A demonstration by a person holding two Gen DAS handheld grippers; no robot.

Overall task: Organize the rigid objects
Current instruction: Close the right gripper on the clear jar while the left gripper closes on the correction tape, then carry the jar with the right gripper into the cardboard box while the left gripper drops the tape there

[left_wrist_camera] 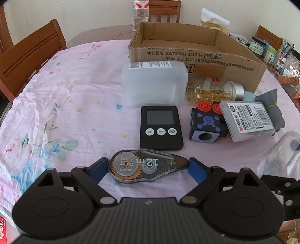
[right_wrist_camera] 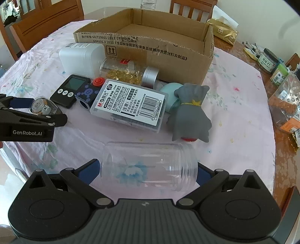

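Covering the table, a pink floral cloth (left_wrist_camera: 75,105) ringed by wooden chairs (left_wrist_camera: 28,58); both tools' grips unclear.

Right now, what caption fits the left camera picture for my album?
Left gripper closing around a correction tape, black timer and cardboard box beyond.

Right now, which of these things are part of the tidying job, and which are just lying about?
Job:
correction tape, between the left gripper fingers
clear jar, between the right gripper fingers
timer
lead case
cardboard box

Lying about:
water bottle
gold packet
wooden chair
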